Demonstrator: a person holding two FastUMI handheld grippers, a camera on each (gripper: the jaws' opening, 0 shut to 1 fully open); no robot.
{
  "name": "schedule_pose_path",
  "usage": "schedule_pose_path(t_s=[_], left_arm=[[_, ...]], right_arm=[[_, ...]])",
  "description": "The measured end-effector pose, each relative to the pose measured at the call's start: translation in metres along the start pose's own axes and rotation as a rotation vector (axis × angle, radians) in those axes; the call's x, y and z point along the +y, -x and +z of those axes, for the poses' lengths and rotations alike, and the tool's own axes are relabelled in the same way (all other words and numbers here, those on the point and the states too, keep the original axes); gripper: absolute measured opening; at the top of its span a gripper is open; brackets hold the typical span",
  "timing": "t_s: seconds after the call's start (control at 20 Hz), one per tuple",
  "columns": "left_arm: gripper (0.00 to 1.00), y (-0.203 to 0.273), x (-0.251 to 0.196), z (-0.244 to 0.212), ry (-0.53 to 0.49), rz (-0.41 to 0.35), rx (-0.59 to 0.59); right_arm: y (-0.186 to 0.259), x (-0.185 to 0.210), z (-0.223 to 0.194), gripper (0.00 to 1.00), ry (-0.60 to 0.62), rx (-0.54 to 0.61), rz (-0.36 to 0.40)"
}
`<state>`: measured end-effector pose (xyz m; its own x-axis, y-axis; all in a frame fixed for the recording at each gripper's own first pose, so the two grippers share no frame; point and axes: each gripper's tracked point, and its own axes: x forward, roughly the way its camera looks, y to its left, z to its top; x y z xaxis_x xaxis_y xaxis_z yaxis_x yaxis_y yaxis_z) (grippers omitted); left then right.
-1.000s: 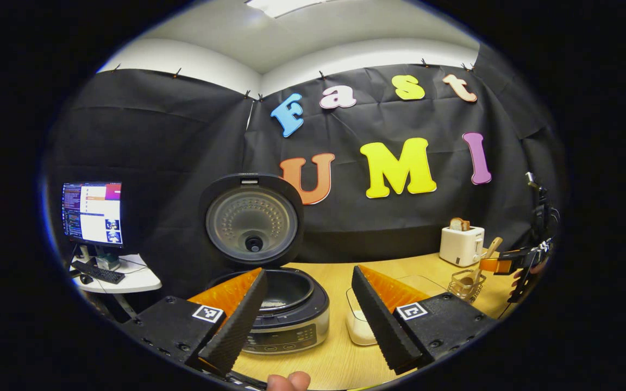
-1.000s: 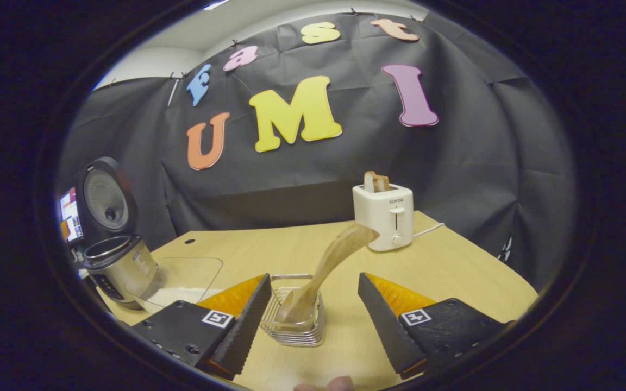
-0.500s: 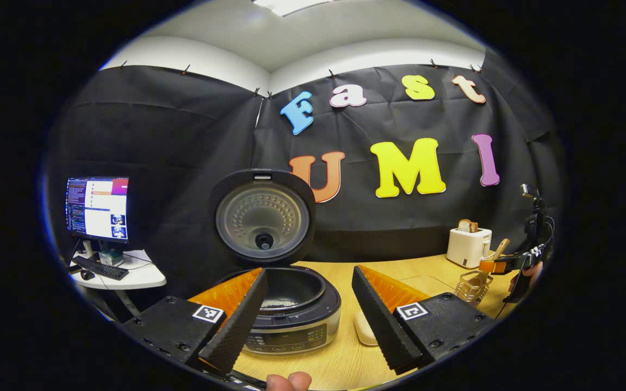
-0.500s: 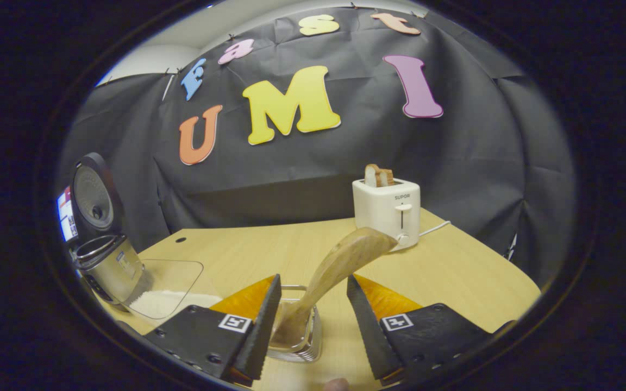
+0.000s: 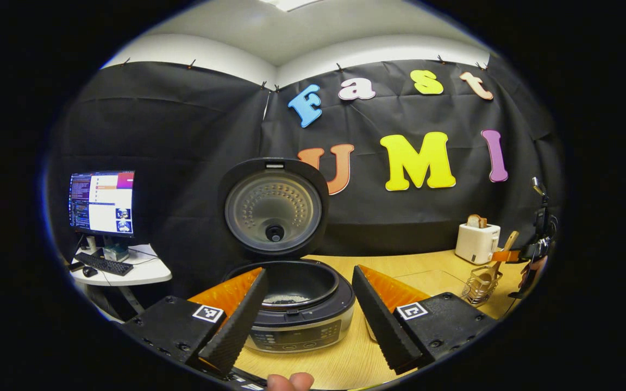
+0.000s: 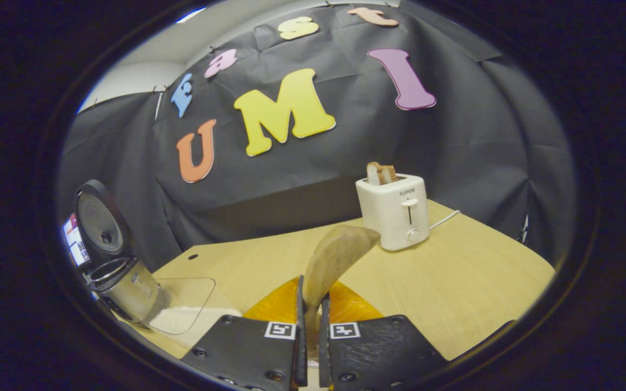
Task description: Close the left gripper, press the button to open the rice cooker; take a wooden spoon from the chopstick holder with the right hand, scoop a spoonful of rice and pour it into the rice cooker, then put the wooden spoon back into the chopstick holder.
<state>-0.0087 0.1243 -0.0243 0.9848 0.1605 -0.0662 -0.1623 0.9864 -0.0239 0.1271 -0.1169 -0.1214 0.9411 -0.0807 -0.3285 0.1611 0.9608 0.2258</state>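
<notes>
On the worktop point(image 6: 454, 271), toward its left end in the right gripper view, the rice cooker point(image 6: 123, 285) stands with its lid point(image 6: 98, 220) swung upright. Just beside it lies a clear container point(image 6: 182, 304) with white rice in it. Near the far edge sits a white toaster point(image 6: 394, 212) with a slice of bread point(image 6: 379, 172) standing in its slot.

Right gripper point(image 6: 310, 326): its jaws are pressed against the handle of the wooden spoon point(image 6: 335, 258), one on each side, and the handle's broad end rises tilted above them toward the toaster.

Seen from the left gripper view, the rice cooker point(image 5: 296, 309) is close in front, its inner pot showing a little rice at the bottom, the lid point(image 5: 274, 206) raised behind it. Left gripper point(image 5: 307, 315) hangs just in front of the cooker with its jaws spread wide, nothing between them. A fingertip point(image 5: 290, 381) shows at the bottom edge. At the worktop's right end stands the wire chopstick holder point(image 5: 481, 285) with the wooden spoon point(image 5: 500, 255) sticking out of it, and the right gripper point(image 5: 508, 255) is at the spoon's handle, near the toaster point(image 5: 476, 243). Off the worktop's left end, a monitor point(image 5: 101, 202) and keyboard point(image 5: 107, 266) sit on a small white side table point(image 5: 133, 274).
</notes>
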Motion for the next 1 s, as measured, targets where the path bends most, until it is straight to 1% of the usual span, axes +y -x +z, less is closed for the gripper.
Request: schedule_pose_path(t_s=[0.05,0.1,0.2,0.4,0.65,0.85,1.0], left_arm=[[0.99,0.0,-0.001,-0.004,0.008,-0.003,0.013],[0.99,0.001,0.0,-0.007,0.008,-0.007,0.026],[0.99,0.002,0.005,-0.003,-0.006,-0.002,0.021],[0.99,0.007,0.009,0.004,-0.012,0.0,-0.001],[0.99,0.01,0.002,0.011,-0.011,-0.034,-0.018],[0.99,0.011,0.003,0.009,-0.018,-0.043,-0.009],[0.99,0.014,0.002,0.012,-0.007,-0.053,-0.013]], right_arm=[[0.004,0.004,0.0,0.08,-0.015,0.007,-0.003],[0.003,0.005,-0.001,0.01,-0.015,0.003,-0.002],[0.006,0.008,0.004,0.0,0.005,-0.006,-0.009],[0.017,0.014,0.026,0.0,0.036,-0.069,-0.006],[0.036,0.021,0.045,0.01,0.065,-0.11,-0.012],[0.05,0.025,0.067,0.0,0.079,-0.153,-0.025],[0.059,0.044,0.085,0.0,0.082,-0.189,-0.003]])
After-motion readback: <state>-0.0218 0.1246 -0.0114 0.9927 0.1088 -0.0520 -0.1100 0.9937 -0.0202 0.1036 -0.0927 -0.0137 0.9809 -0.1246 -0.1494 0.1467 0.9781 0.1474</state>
